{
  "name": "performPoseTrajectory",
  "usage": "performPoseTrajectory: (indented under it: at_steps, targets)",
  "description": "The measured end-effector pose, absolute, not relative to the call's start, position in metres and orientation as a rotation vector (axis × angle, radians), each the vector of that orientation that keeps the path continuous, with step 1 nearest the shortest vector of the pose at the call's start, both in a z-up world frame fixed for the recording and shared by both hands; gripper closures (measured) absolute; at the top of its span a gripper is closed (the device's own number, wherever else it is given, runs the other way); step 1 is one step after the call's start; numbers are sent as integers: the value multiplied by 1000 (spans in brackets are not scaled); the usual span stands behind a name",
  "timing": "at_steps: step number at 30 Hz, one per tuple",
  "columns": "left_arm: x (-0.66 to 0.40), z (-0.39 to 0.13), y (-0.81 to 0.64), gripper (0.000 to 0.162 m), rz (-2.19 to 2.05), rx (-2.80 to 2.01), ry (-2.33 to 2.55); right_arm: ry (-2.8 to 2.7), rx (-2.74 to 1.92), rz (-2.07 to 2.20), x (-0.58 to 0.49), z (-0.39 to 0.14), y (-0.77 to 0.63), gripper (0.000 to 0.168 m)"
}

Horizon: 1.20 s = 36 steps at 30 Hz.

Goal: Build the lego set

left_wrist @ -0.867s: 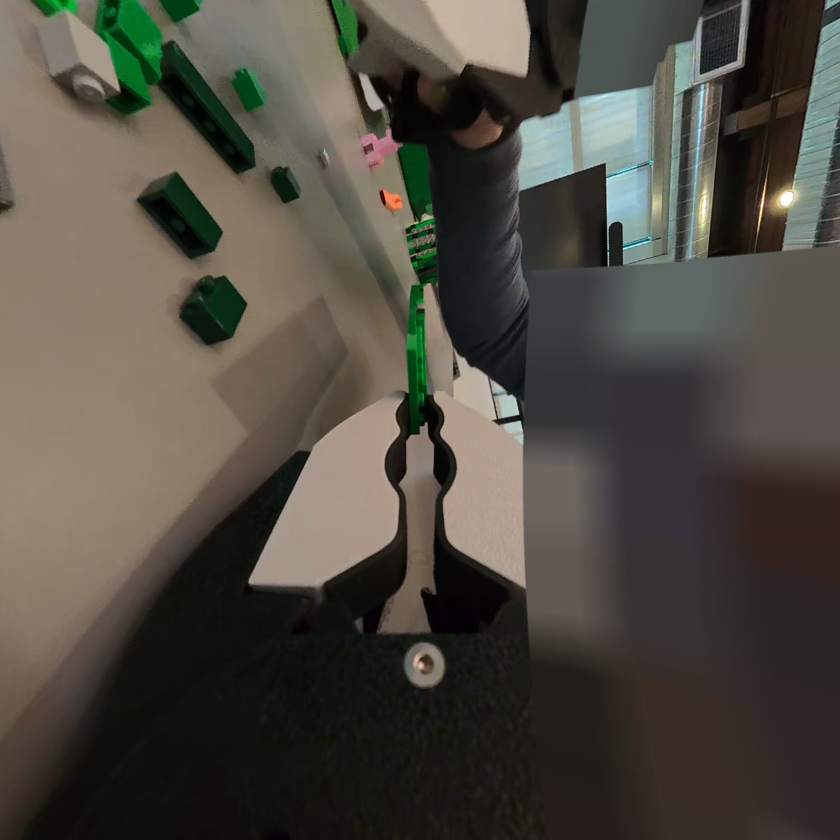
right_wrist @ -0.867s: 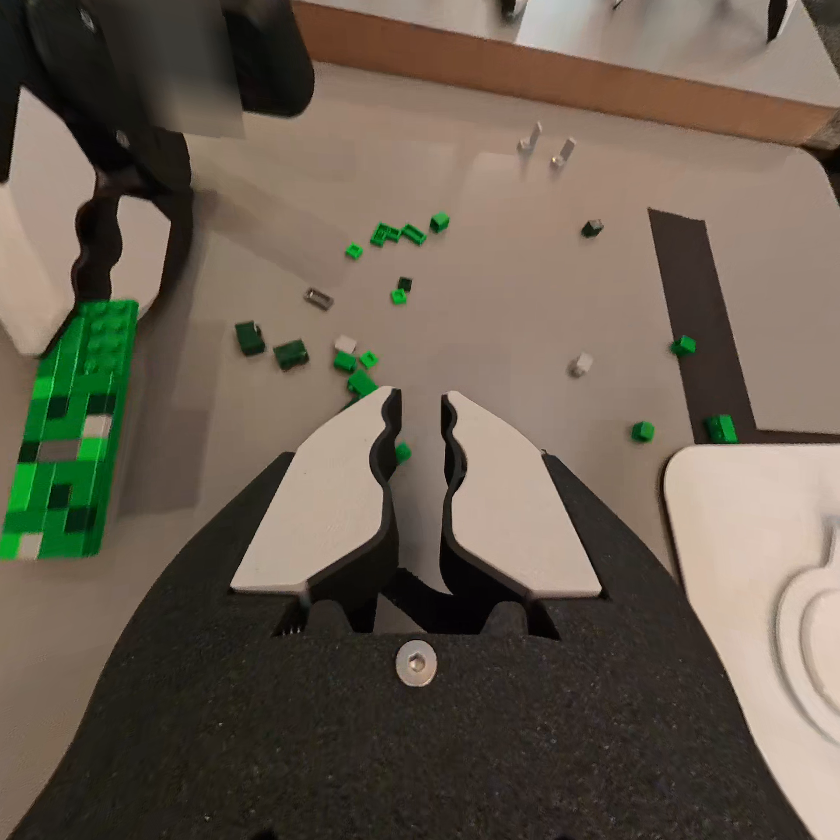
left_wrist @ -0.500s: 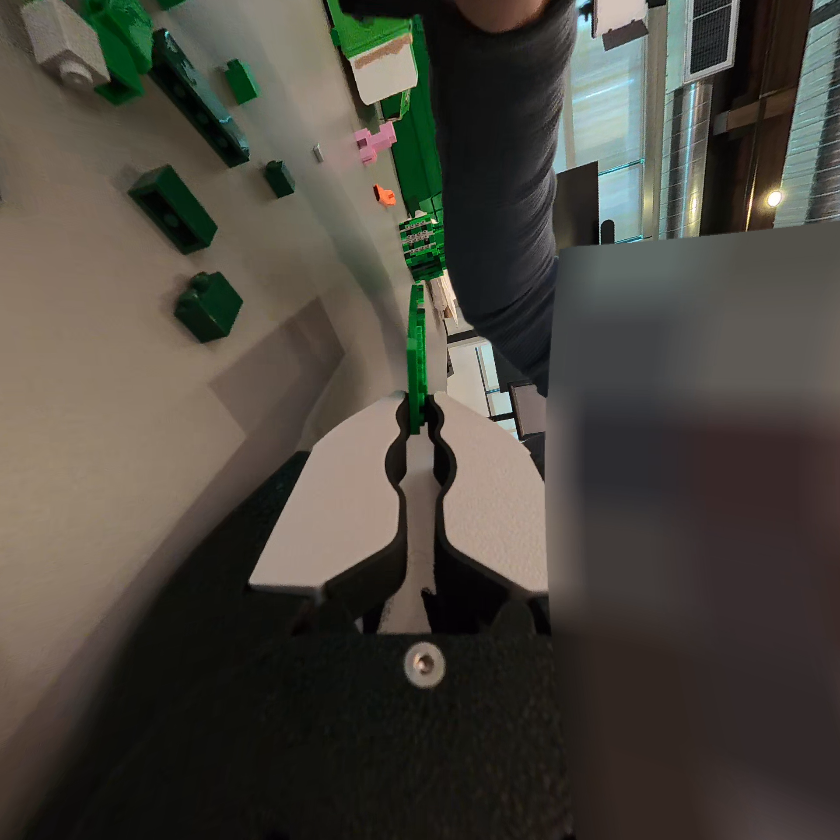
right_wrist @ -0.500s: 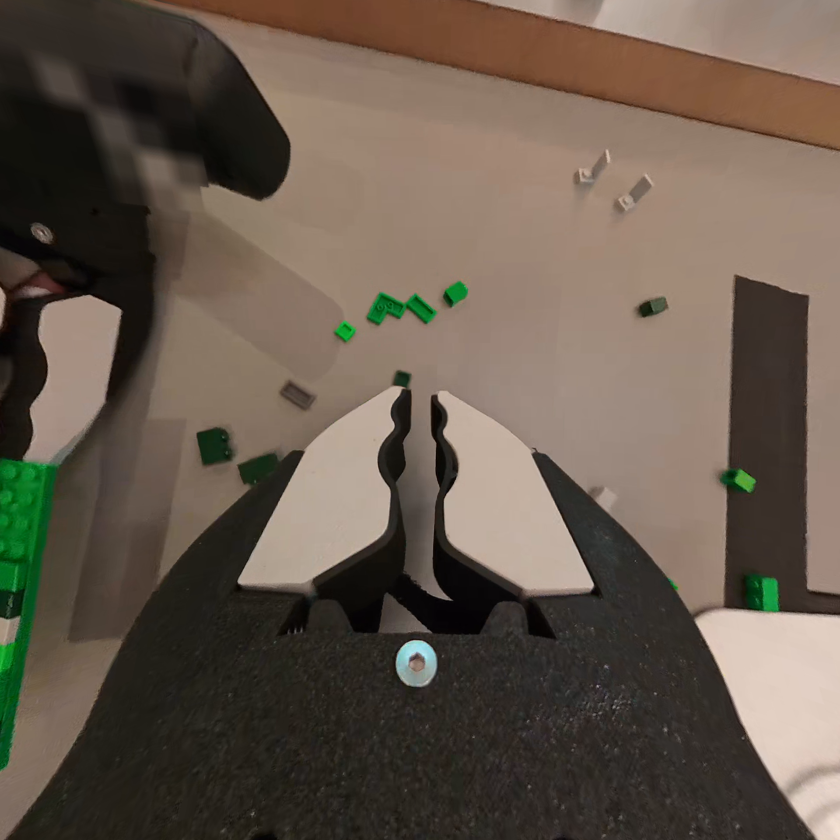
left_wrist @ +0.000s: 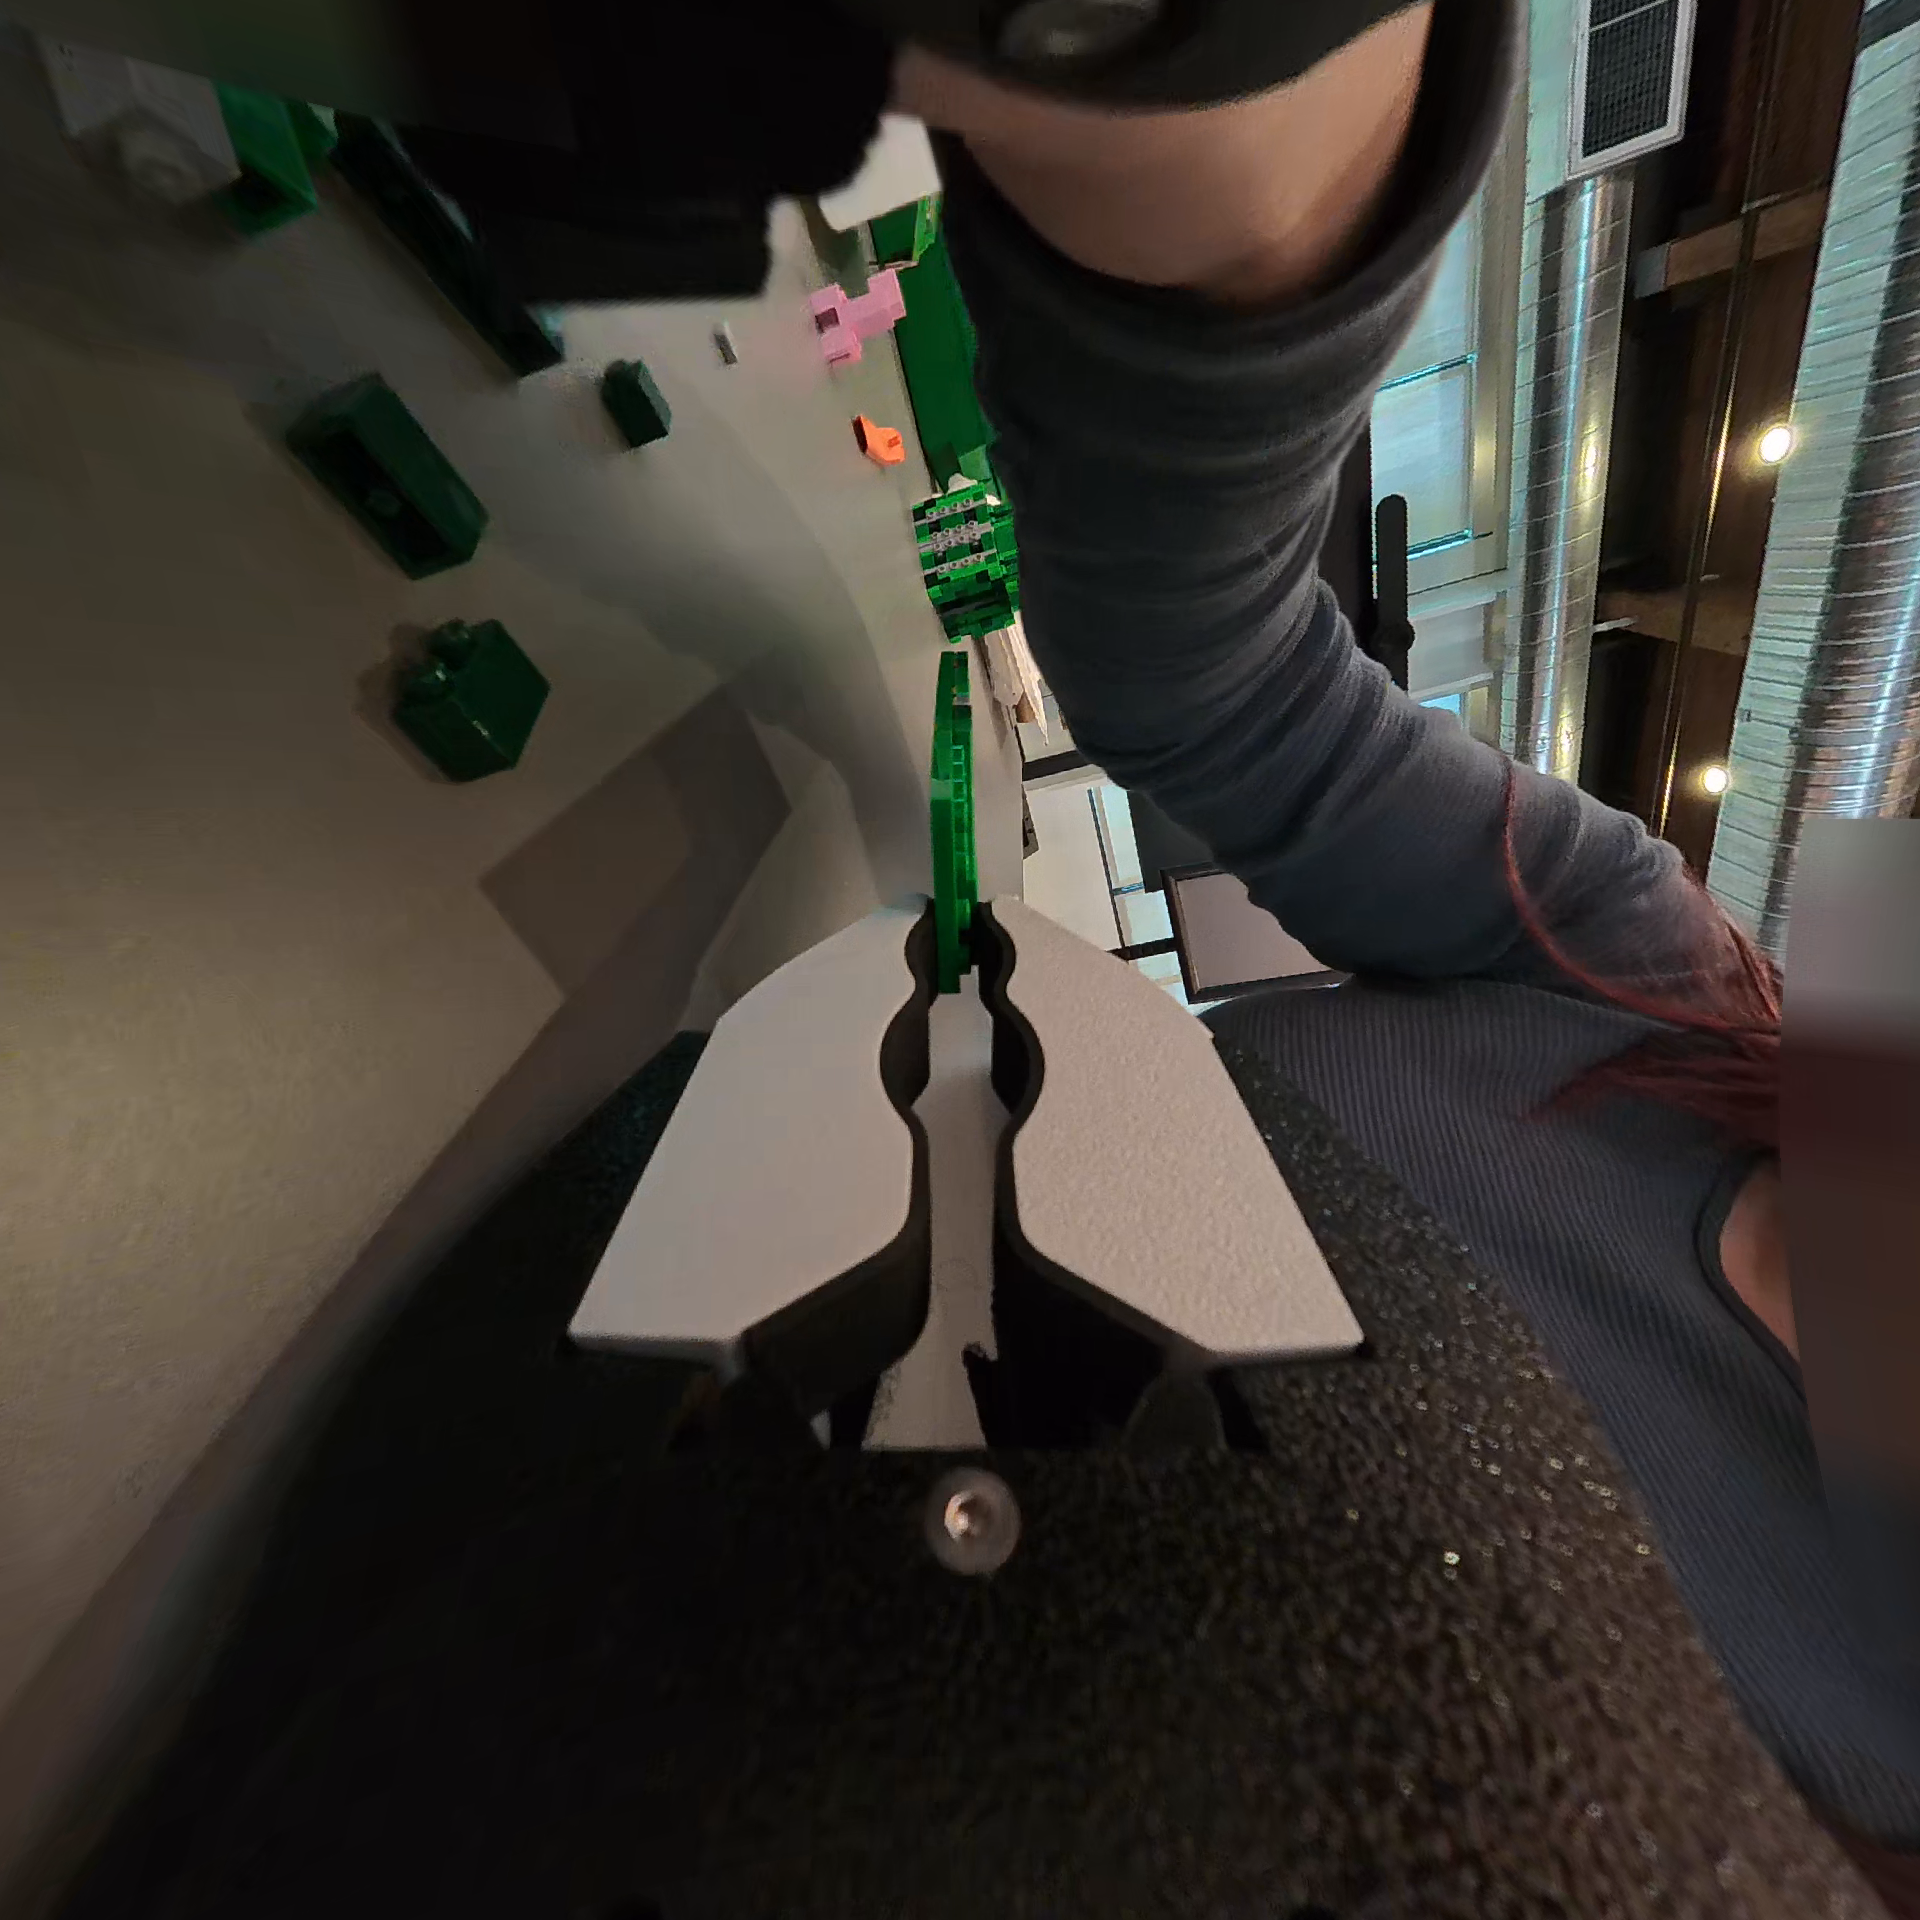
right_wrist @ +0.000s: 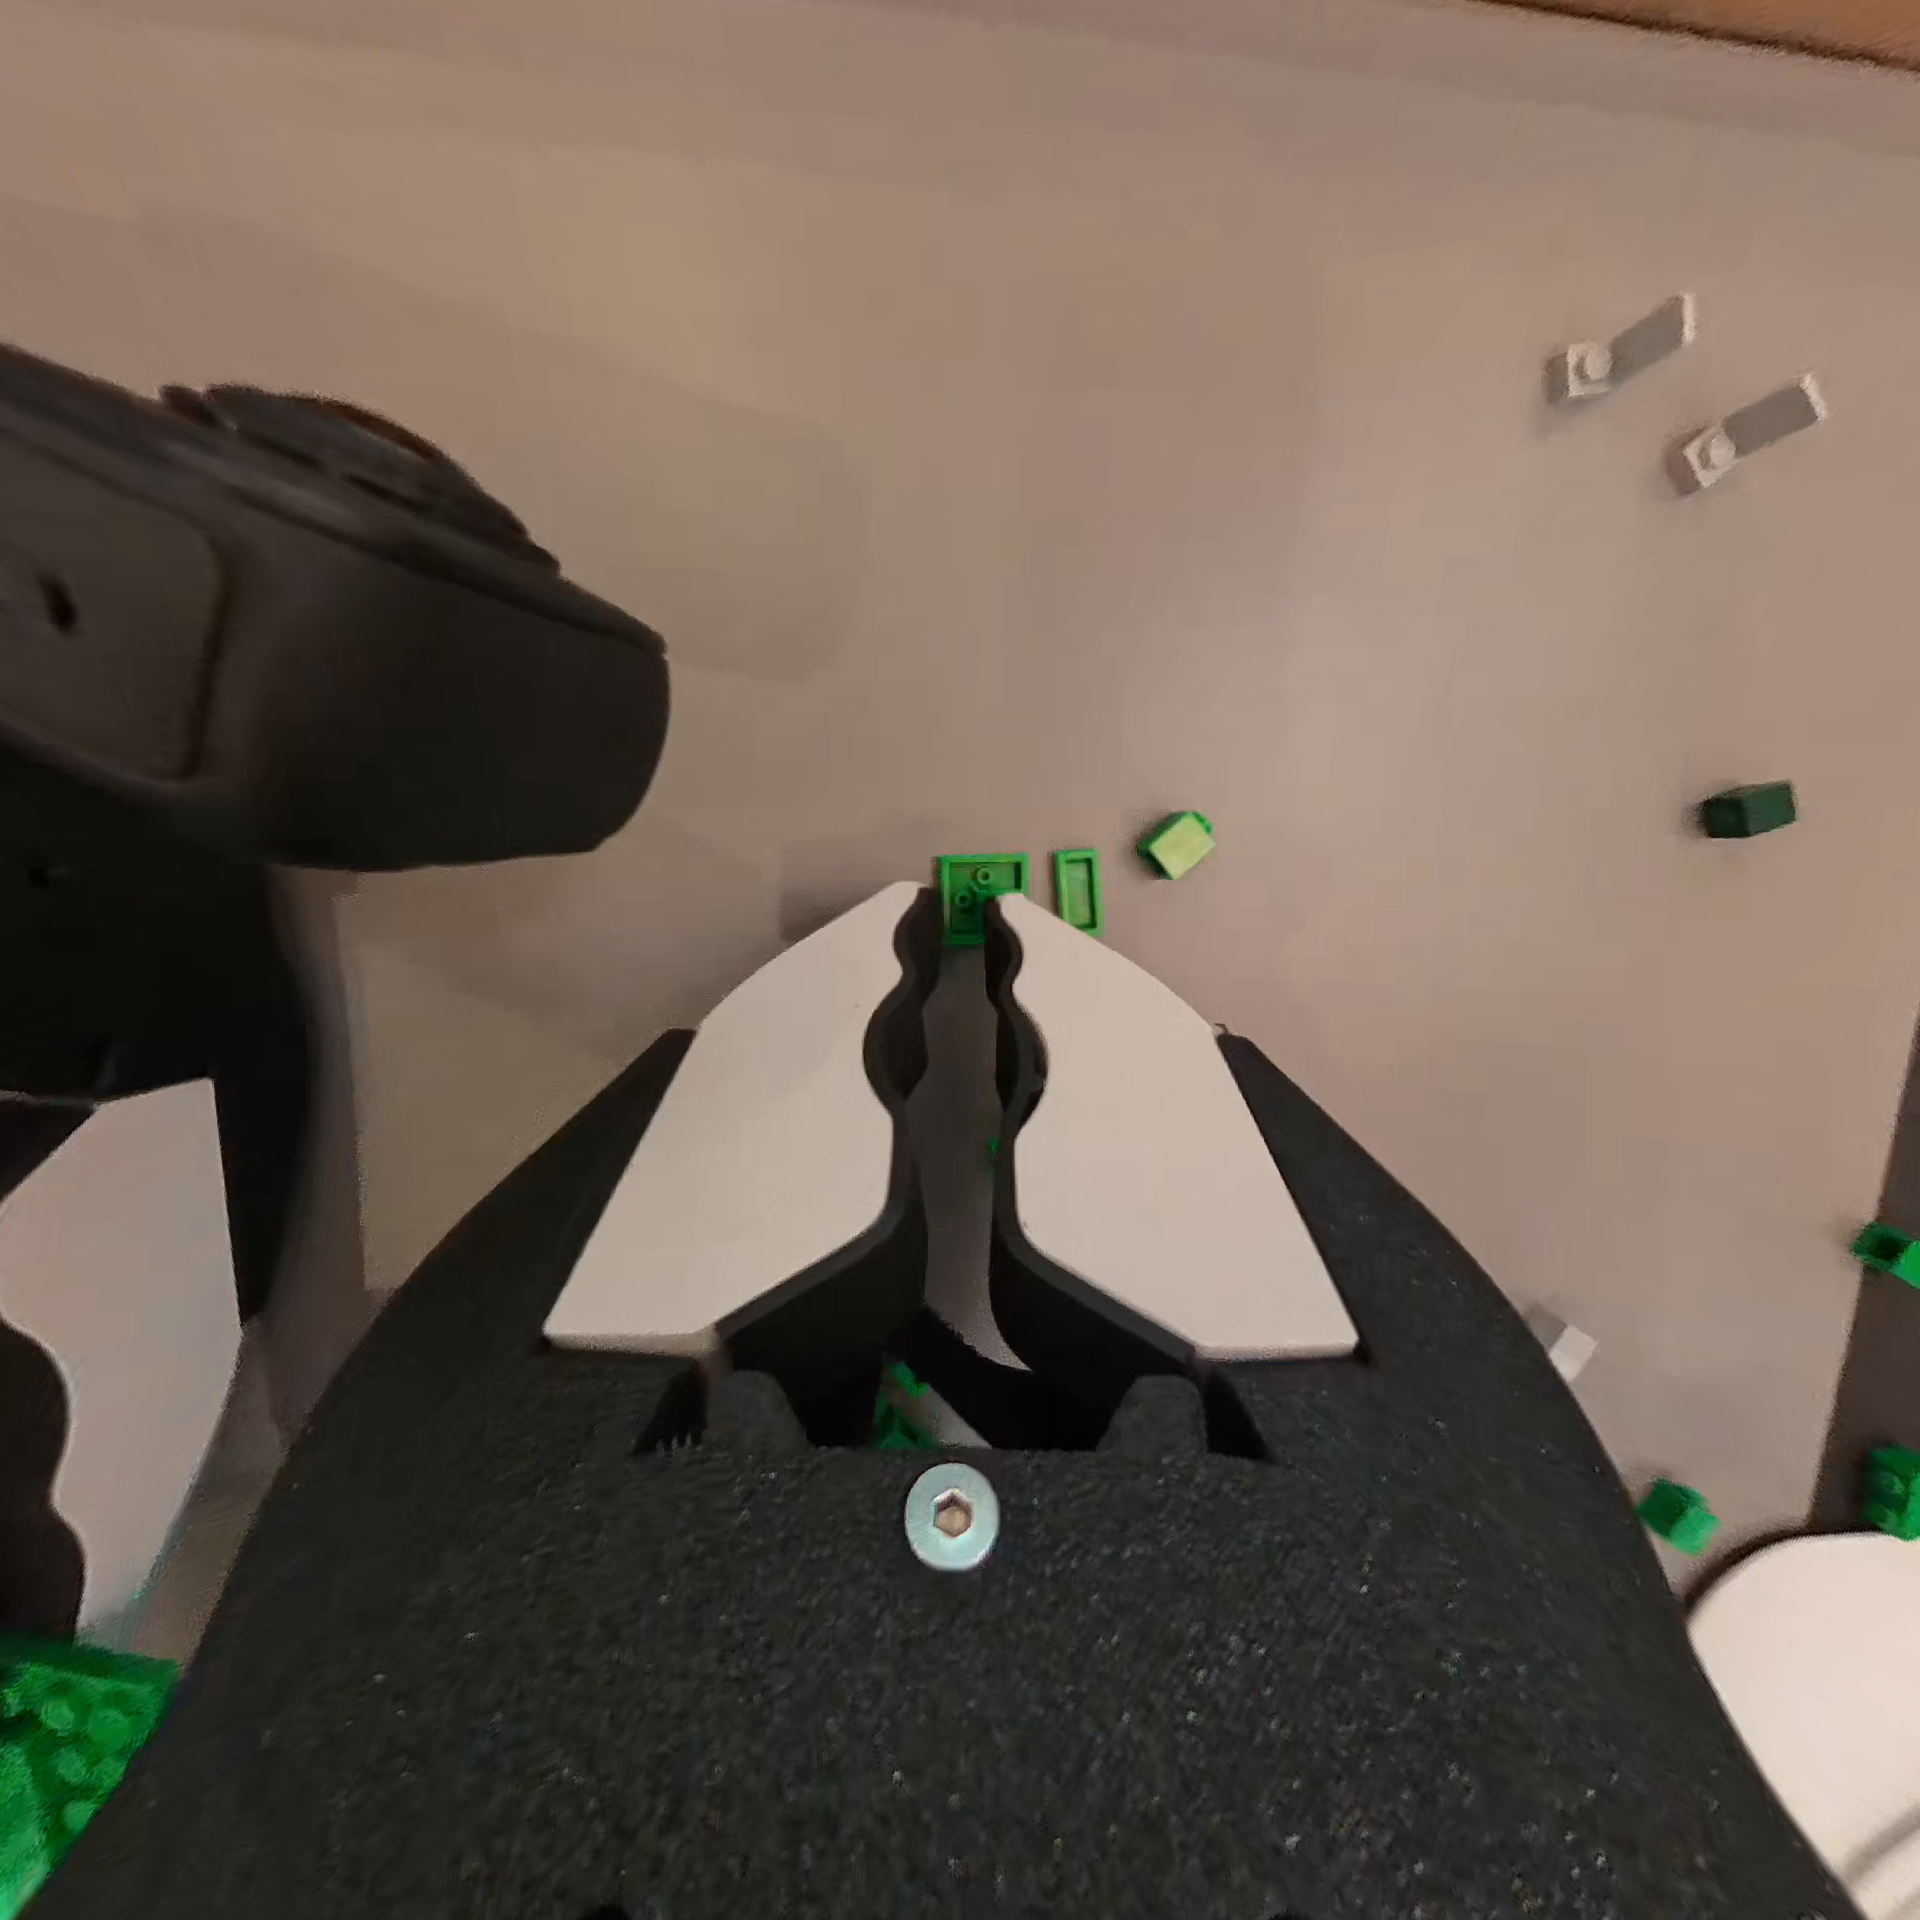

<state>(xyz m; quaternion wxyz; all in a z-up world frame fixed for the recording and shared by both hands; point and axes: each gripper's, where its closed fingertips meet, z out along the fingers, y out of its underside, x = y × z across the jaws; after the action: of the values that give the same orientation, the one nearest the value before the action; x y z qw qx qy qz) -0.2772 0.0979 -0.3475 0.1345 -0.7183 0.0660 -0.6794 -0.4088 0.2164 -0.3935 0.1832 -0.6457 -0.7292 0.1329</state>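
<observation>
My left gripper (left_wrist: 957, 935) is shut on a flat green plate assembly (left_wrist: 951, 800), seen edge-on and held off the table. In the right wrist view its dark body (right_wrist: 312, 675) is at the left, with the plate (right_wrist: 73, 1745) at the bottom left. My right gripper (right_wrist: 958, 914) is low over the table, jaws a narrow gap apart. Its tips straddle one leg of a small green corner plate (right_wrist: 977, 883) lying on the table. Contact with the plate does not show. The right gripper's dark body (left_wrist: 623, 135) fills the top of the left wrist view.
A green tile (right_wrist: 1075, 888), a light green brick (right_wrist: 1176, 844), a dark green brick (right_wrist: 1749, 808) and two grey plates (right_wrist: 1621, 348) lie nearby. A white tray (right_wrist: 1808, 1662) is at the lower right. A person's sleeve (left_wrist: 1195, 468), dark green bricks (left_wrist: 384, 478) and a small green build (left_wrist: 961, 566) show. Left tips to right tips: about 20 cm.
My right gripper has moved forward and down to the small green pieces, and its jaws have narrowed. The left gripper still holds the green plate assembly.
</observation>
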Motion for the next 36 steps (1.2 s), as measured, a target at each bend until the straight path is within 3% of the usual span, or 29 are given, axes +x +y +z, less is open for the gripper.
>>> performPoseTrajectory:
  at_steps: [7,14,18,23,26,29,32,36]
  targets:
    - [-277,-348,97,156,-1954,-2089,204,-2063,-1588,400,-388,-376,214,161]
    - [-273,-350,99,156,-1824,-2129,259,-1811,-1355,553,-307,-320,190,161]
    - [-269,-349,102,156,-1825,-2124,213,-1751,-1337,553,-258,-314,166,161]
    - [-274,-350,108,136,-1701,-2139,154,-1725,-1378,571,-225,-323,136,161]
    - [-277,-347,105,112,-1583,-2147,135,-1679,-1360,597,-218,-323,127,161]
    - [-296,-353,106,98,-1311,-2184,68,-1627,-1258,610,-218,-315,117,161]
    - [-309,-345,104,98,-1124,-2118,28,-1568,-1178,639,-221,-304,108,161]
    - [-277,-292,89,119,-1100,-1768,275,-1439,-1079,903,-232,-278,87,161]
